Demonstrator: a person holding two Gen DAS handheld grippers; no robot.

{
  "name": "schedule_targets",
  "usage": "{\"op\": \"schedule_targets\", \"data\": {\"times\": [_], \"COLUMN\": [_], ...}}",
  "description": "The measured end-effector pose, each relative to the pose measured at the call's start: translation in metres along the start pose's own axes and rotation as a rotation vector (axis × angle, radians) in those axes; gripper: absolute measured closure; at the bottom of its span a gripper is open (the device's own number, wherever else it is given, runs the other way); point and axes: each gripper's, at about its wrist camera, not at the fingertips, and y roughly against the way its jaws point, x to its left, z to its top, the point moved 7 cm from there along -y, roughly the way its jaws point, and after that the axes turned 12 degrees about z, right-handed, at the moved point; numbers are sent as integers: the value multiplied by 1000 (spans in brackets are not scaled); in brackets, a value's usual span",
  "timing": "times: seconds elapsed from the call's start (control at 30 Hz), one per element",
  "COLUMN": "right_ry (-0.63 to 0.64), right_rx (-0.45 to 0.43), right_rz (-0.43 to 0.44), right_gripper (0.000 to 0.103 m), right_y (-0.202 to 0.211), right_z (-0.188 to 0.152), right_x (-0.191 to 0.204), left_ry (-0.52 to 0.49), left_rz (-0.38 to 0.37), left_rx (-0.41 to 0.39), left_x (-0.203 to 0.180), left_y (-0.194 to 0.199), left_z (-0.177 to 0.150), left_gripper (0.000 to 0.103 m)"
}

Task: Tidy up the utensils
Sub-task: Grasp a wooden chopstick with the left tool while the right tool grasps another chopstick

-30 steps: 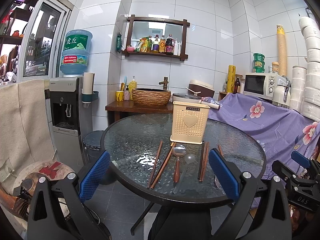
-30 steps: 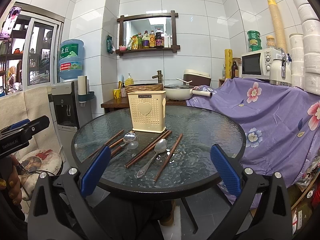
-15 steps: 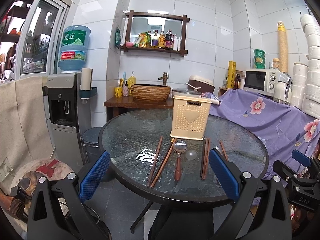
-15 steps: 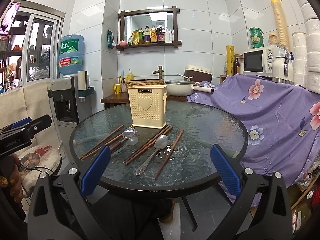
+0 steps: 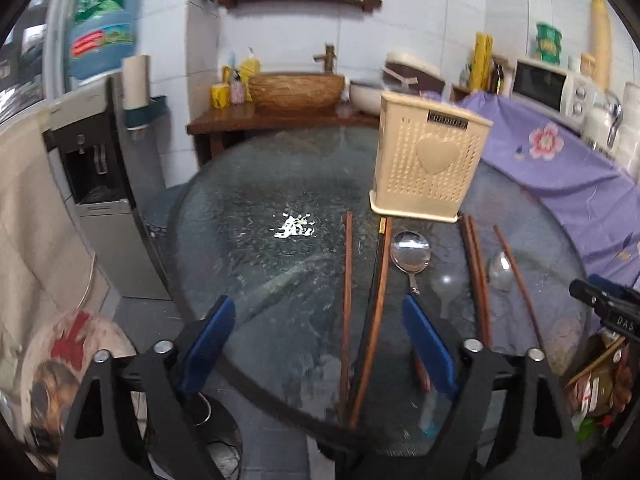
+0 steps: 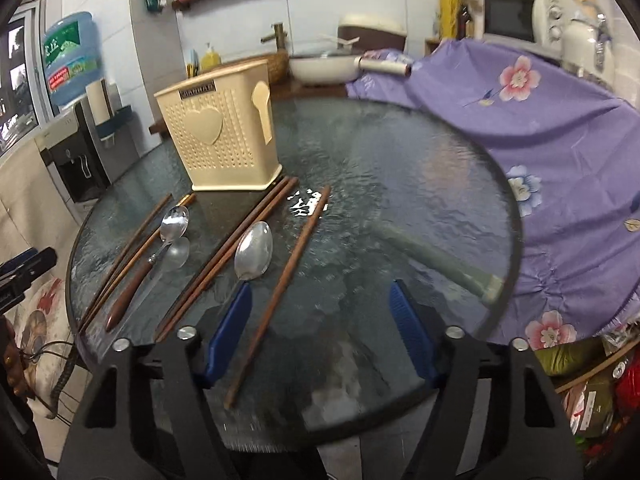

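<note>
A cream perforated utensil holder [image 5: 430, 172] [image 6: 220, 136] stands upright on the round glass table [image 5: 248, 240] [image 6: 400, 200]. In front of it lie several brown chopsticks and spoons. My left gripper [image 5: 318, 344] hovers over the table's near edge, its jaws closing. Two chopsticks [image 5: 347, 292] [image 5: 376, 312] lie in the gap and the pads touch nothing. A wooden-handled spoon [image 5: 410, 252] lies just right of them. My right gripper [image 6: 320, 334] is also closing, empty, with one chopstick [image 6: 288, 276] in its gap. A metal spoon [image 6: 254, 250] lies by its left finger.
A purple flowered cloth [image 6: 540, 128] covers furniture right of the table. A water dispenser [image 5: 96, 168] stands at the left, and a wooden counter with a woven basin [image 5: 296, 88] is behind. A microwave [image 6: 516, 20] sits at the back right. A cushioned seat [image 5: 68, 364] is at lower left.
Both grippers have moved forward and tipped down over the table's near edge. Their jaws stand narrower than before. Chopsticks now lie between each pair of fingers.
</note>
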Motion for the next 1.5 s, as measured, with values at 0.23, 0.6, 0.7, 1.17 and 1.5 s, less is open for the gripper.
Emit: {"op": "schedule_targets", "data": {"times": [0.23, 0.6, 0.7, 1.17, 1.5], "right_ry": [29, -31, -49, -76, -69], "right_rx": [134, 298, 308, 312, 337], "right_rz": [-47, -78, -83, -76, -63], "right_gripper": [54, 72, 74, 93, 95], "right_y": [-68, -134, -141, -153, -170], "right_z": [35, 57, 56, 69, 85], "right_x": [-1, -10, -12, -26, -35], "left_ry": [-63, -133, -136, -190, -218], "left_rz": [-68, -114, -127, -101, -58], "left_rx": [149, 245, 263, 307, 307], "left_x": [-14, -38, -43, -61, -65], "left_y": [-69, -111, -114, -145, -158], "left_z": [32, 40, 40, 45, 56], "left_gripper": [52, 61, 62, 77, 94]}}
